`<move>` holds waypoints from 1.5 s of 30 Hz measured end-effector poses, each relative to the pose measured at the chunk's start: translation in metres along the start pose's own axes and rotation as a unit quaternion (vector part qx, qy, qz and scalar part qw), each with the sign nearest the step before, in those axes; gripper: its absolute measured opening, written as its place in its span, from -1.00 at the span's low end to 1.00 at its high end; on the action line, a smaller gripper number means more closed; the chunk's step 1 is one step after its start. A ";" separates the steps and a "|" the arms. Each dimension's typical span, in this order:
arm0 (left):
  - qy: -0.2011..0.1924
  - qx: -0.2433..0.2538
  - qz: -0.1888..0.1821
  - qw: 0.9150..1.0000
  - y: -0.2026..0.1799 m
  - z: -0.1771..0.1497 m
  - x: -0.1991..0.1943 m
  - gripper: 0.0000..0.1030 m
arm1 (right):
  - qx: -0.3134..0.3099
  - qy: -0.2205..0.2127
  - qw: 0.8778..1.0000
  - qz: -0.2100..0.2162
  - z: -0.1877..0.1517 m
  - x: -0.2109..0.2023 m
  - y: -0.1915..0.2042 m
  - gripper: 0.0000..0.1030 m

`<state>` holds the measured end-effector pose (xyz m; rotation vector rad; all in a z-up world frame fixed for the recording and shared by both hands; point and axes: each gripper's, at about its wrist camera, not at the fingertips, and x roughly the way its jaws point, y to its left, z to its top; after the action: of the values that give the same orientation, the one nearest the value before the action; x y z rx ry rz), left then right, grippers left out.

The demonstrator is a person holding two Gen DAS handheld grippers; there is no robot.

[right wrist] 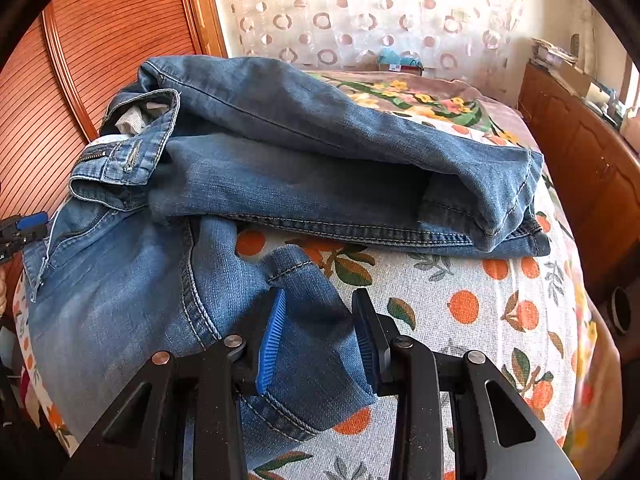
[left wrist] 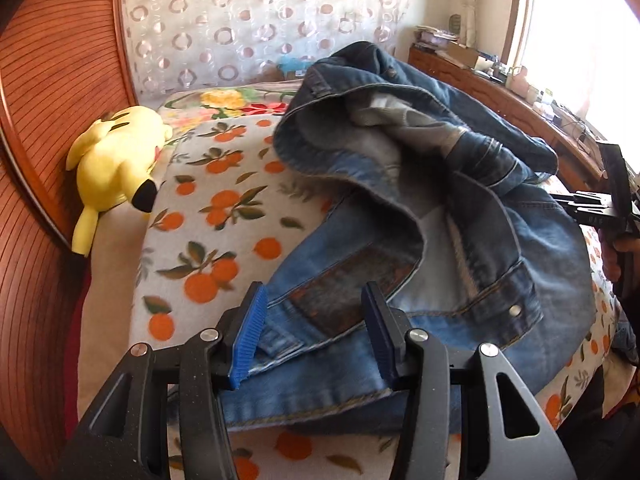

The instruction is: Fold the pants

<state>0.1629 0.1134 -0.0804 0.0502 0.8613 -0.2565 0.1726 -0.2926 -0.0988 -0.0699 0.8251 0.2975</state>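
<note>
A pair of blue denim pants [right wrist: 280, 168] lies in a loose heap across a bed spread with an orange-print blanket [right wrist: 472, 312], the waistband toward the wooden headboard [left wrist: 52, 92] side and one leg doubled back toward the blanket's far edge. The left gripper [left wrist: 316, 332] hangs with its jaws apart over the waistband and its brown leather patch [left wrist: 344, 280]; denim lies below the blue pads, which do not press on it. The right gripper [right wrist: 320, 336] straddles a hem corner of the near leg, its jaws parted with the cloth between them, and whether the pads bite cannot be told for certain; they appear to stand off the fabric.

The risk from here is a one-layer grab: the waistband gapes open, pale lining [left wrist: 384, 120] showing, and a pinch on the top layer alone would likely let the rest sag and twist when lifted. The legs overlap unevenly, so pulling either end could drag the heap off the blanket's near edge instead of flattening it. A yellow plush toy [left wrist: 116, 160] sits near the headboard, well apart from the pants.

The denim looks heavy, faded at the thigh, stiff at the seams.
</note>
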 end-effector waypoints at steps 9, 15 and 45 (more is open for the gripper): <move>-0.002 -0.009 0.013 1.000 0.016 -0.010 -0.004 0.20 | 0.006 0.002 1.000 0.005 0.020 -0.005 0.007 -0.20; 0.000 -0.013 0.007 1.000 0.022 -0.025 -0.007 0.20 | 0.002 -0.004 1.000 0.002 0.023 -0.024 0.016 -0.21; -0.148 -0.011 -0.039 0.988 -0.023 -0.008 -0.150 -0.86 | 0.019 -0.203 0.978 -0.034 -0.033 -0.201 0.036 -0.96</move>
<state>0.0581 0.1231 0.0295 -0.0410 0.5702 -0.3191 0.0106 -0.3108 0.0281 -0.0001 0.4210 0.2200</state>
